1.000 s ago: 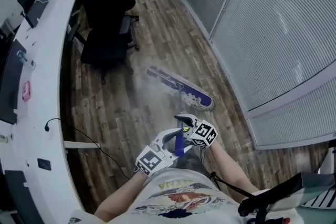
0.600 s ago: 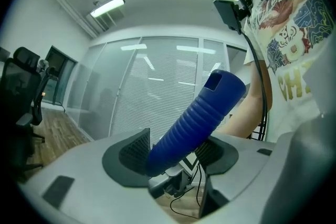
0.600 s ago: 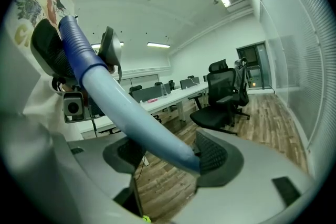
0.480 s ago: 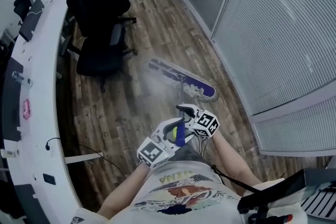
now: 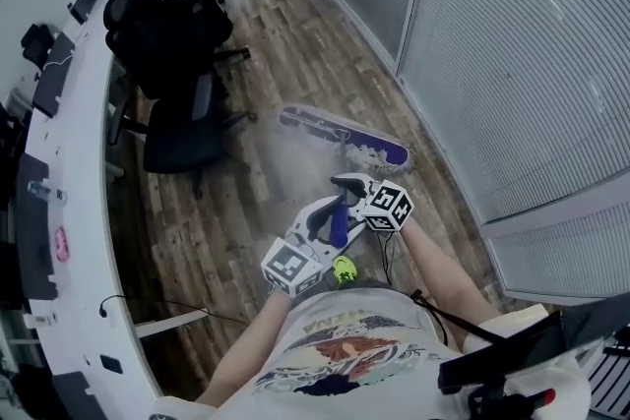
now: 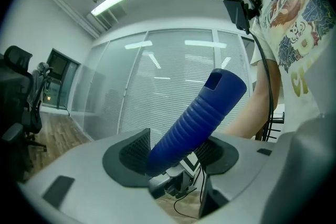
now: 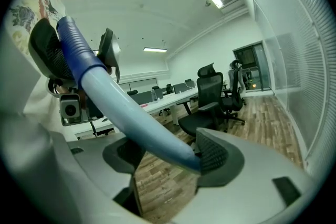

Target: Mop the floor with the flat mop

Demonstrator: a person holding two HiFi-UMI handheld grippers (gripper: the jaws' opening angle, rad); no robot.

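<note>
The flat mop's purple head [image 5: 343,136] lies on the wooden floor [image 5: 295,34] ahead of me, close to the blinds. Its pole runs back to my grippers. My left gripper [image 5: 317,229] is shut on the ribbed blue handle grip [image 6: 197,123], near the top end. My right gripper [image 5: 346,188] is shut on the light blue pole [image 7: 137,122] just below, farther down the shaft. In the head view both grippers sit close together in front of my chest, with the blue grip [image 5: 339,229] between them.
Black office chairs [image 5: 177,128] stand left of the mop head by the long curved white desk [image 5: 69,162]. Glass walls with white blinds [image 5: 512,64] run along the right. A cable [image 5: 177,308] trails on the floor by the desk.
The view has shifted forward along the floor. The mop head now lies slightly farther right, nearer the blinds. Both grippers have kept hold of the handle and risen a little.
</note>
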